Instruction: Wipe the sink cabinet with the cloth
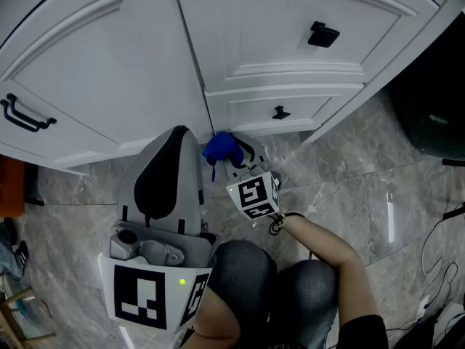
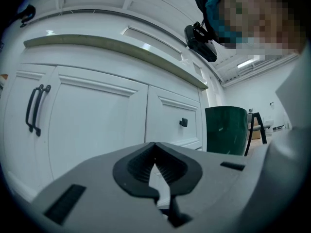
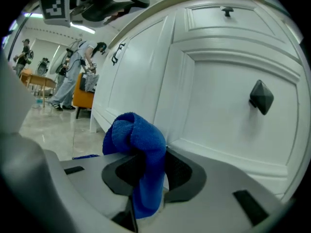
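Observation:
The white sink cabinet (image 1: 145,64) fills the top of the head view. My right gripper (image 1: 227,157) is low at its base, near the seam between the left door and the small drawer, and is shut on a bunched blue cloth (image 1: 220,148). In the right gripper view the cloth (image 3: 138,140) bulges out of the shut right gripper (image 3: 148,154), close to the door panel (image 3: 218,106); I cannot tell whether it touches. My left gripper (image 1: 178,132) hangs lower left, pointing at the left door. Seen from its own camera, this left gripper (image 2: 154,147) is shut and holds nothing.
Black hardware sticks out of the cabinet: a bar handle (image 1: 25,115), a square knob (image 1: 323,34) and a small drawer knob (image 1: 280,113). A dark green bin (image 2: 226,130) stands right of the cabinet. Cables (image 1: 436,267) lie on the marble floor. The person's knees (image 1: 276,282) are below.

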Demonstrator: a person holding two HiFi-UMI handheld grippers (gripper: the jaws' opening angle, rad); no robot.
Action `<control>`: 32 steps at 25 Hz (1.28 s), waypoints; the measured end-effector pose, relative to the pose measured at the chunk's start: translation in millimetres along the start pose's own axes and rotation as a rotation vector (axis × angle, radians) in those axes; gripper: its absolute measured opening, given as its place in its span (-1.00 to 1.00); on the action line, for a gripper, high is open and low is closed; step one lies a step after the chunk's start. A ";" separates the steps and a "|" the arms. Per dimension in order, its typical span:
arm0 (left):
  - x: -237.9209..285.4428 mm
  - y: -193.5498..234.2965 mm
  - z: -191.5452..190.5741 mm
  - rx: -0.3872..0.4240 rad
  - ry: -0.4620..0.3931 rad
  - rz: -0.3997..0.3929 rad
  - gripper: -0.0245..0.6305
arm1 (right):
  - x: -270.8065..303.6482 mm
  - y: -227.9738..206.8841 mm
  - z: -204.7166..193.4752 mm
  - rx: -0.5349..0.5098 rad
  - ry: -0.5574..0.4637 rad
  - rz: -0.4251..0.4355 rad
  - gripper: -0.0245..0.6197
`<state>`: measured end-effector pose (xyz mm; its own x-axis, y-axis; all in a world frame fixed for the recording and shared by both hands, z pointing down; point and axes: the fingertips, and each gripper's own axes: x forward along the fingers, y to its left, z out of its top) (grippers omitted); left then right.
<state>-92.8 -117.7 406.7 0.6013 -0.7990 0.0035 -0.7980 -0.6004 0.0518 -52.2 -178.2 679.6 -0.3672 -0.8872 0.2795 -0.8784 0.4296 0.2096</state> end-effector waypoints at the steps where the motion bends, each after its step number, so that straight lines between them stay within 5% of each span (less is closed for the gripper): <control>1: 0.1 1.0 -0.5 0.004 0.003 0.003 -0.93 | 0.2 -0.2 -0.2 -0.018 -0.004 -0.007 -0.57; 32: 14.3 -20.1 -3.0 0.007 0.009 -0.050 -0.93 | -25.0 -44.3 -15.5 0.018 0.043 -0.126 -0.57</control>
<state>-68.1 -117.0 408.7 0.6409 -0.7676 0.0098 -0.7671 -0.6399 0.0451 0.6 -172.4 677.9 -0.2410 -0.9256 0.2917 -0.9220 0.3122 0.2289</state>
